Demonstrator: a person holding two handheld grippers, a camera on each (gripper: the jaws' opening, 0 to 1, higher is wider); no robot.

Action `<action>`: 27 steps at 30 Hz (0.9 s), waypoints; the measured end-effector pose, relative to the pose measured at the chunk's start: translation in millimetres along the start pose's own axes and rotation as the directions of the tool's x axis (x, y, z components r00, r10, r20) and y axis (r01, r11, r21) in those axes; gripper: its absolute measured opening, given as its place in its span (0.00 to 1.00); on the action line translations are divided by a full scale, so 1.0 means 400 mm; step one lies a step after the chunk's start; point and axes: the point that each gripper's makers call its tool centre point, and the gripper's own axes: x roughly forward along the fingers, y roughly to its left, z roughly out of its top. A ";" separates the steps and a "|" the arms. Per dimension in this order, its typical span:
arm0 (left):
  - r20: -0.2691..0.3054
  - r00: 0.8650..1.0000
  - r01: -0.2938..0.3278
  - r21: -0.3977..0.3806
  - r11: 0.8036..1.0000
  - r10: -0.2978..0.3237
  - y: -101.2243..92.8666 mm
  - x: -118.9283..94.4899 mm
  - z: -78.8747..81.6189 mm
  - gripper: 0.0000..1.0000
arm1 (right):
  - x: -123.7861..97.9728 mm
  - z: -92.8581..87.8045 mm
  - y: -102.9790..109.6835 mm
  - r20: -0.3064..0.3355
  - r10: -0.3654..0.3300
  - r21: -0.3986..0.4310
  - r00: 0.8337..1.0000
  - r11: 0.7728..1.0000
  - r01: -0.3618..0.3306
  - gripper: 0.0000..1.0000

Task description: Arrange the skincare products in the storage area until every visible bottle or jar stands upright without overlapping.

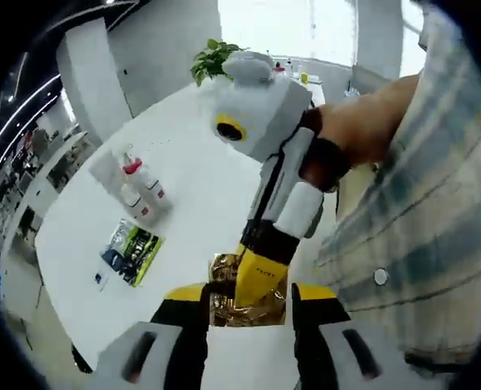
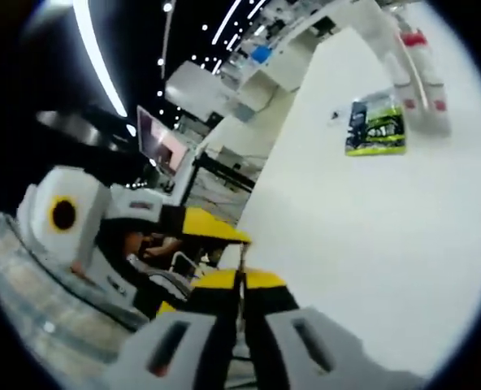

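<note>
Bottles (image 1: 141, 188) stand in a small cluster on the white worktop (image 1: 200, 175), white-bodied with red caps and red labels, close together and apparently upright; how many there are is hard to tell. In the right gripper view the same bottles (image 2: 419, 69) appear near the top right. Just beside them, nearer the worktop's edge, lies a flat packet (image 1: 132, 251) printed in black, green and white. In the right gripper view this packet (image 2: 376, 123) lies next to the bottles on the bare worktop (image 2: 370, 244).

The left claw (image 1: 249, 302) rises from the bottom of the left gripper view with its yellow-tipped jaws apart. Between them sits a crinkled gold foil piece (image 1: 249, 294); whether the jaws touch it cannot be told. The right claw (image 1: 261, 280) comes down into that gap from above, its yellow tip pressed on the foil, though whether it grips the foil is unclear. A hand (image 1: 362, 130) holds that gripper, with a plaid sleeve (image 1: 419, 227) to the right. A potted plant (image 1: 212, 58) stands at the worktop's far end.

In the right gripper view, the right claw (image 2: 240, 296) has its yellow jaws pressed together with only a thin seam between them. The left gripper's white body (image 2: 70, 219) shows to the left.
</note>
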 end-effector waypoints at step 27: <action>0.588 0.804 0.529 -0.638 0.559 -0.089 0.029 -0.067 0.053 0.05 | -0.056 0.146 0.069 0.311 0.196 0.116 0.930 0.963 -0.242 0.00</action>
